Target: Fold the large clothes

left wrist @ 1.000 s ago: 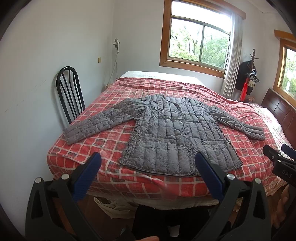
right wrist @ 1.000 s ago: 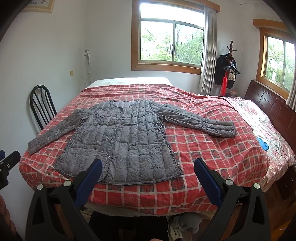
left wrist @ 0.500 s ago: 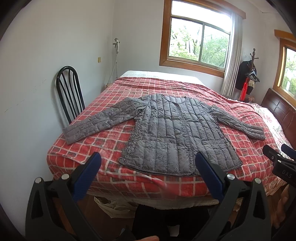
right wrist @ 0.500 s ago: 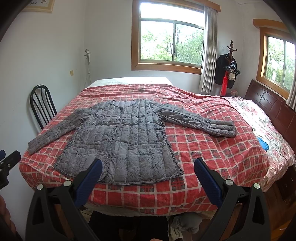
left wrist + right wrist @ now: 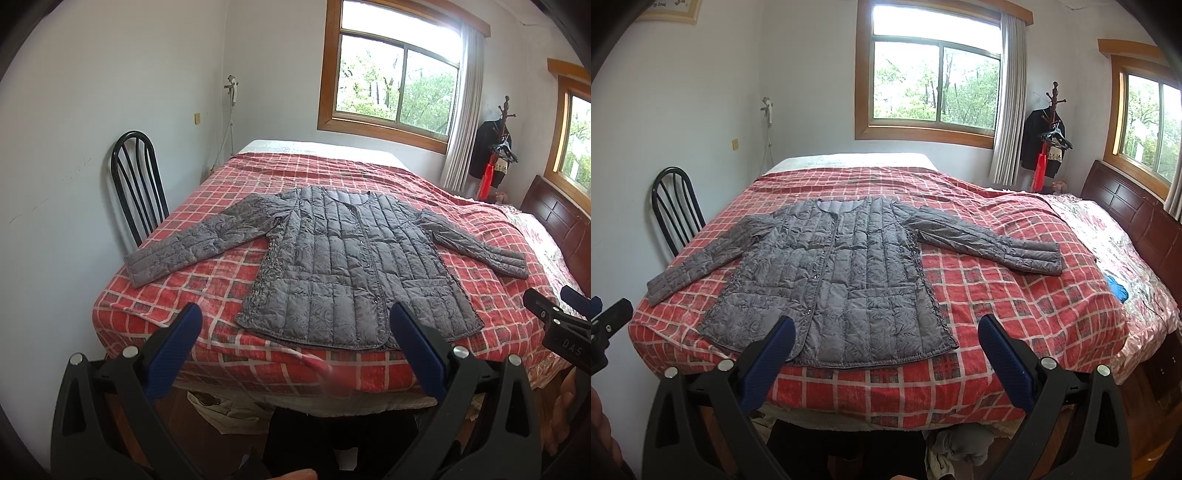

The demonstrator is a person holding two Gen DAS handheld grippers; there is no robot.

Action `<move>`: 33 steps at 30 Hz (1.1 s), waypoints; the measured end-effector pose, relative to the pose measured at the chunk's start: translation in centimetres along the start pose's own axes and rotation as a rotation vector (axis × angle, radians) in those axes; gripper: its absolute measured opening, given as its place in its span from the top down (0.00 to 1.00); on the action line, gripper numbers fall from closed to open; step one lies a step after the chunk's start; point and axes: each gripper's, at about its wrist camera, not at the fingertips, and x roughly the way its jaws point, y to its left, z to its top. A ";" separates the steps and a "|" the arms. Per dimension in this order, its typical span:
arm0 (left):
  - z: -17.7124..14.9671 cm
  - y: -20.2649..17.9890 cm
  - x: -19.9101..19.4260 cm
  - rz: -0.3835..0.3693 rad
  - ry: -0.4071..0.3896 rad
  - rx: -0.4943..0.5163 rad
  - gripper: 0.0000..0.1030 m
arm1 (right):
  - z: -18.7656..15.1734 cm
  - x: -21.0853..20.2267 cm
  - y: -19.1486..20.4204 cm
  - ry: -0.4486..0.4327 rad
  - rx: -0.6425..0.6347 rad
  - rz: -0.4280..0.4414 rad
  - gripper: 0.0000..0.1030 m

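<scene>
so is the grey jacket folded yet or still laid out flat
Spread flat, unfolded: the grey jacket lies front up on the red plaid bedspread, both sleeves stretched out sideways, hem near the bed's edge.

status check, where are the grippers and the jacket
Left gripper open, empty. Right gripper open, empty. Grey jacket flat on bed, sleeves spread, unfolded. Nothing blocking.

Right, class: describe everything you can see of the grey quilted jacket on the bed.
The grey quilted jacket lies flat and face up on the red checked bedspread, hem toward the cameras, collarless neckline toward the window. The fabric looks thin, padded and patterned, stitched in vertical channels. A snap placket runs down the closed front, with two patch pockets low down. Both sleeves spread outward. Only the bedspread touches it; both grippers are open and clear of it.
</scene>
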 end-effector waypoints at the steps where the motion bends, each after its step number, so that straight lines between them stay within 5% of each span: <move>1: 0.0 0.0 0.0 0.000 0.000 0.000 0.03 | 0.0 -0.1 0.0 -0.001 0.000 -0.001 0.04; 33: 0.6 0.2 2.2 -0.018 0.010 -0.013 0.03 | 0.2 1.5 -1.0 -0.010 0.001 -0.006 0.04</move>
